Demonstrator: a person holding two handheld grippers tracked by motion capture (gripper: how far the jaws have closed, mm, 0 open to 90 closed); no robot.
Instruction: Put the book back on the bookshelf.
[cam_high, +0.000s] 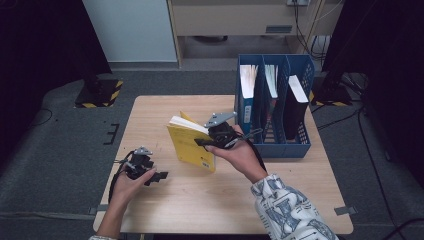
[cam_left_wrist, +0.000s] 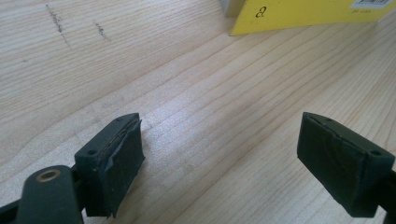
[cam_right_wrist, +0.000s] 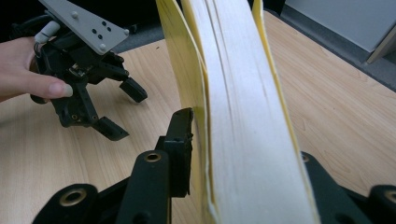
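One yellow book (cam_high: 190, 145), upright left of the blue file rack (cam_high: 274, 107), sits clamped in the right gripper (cam_high: 204, 142); floppy covers suggest pinching near the spine. Left gripper (cam_left_wrist: 219, 154) gapes, holding nothing.

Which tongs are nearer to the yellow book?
Right. The right tongs grip the yellow book; the left tongs sit open on the table, apart from it.

The thick yellow paperback book (cam_left_wrist: 299, 14) is cut off by the top edge in the left gripper view. In the right gripper view, the right gripper's (cam_right_wrist: 243, 154) far jaw is hidden behind the book's pages.
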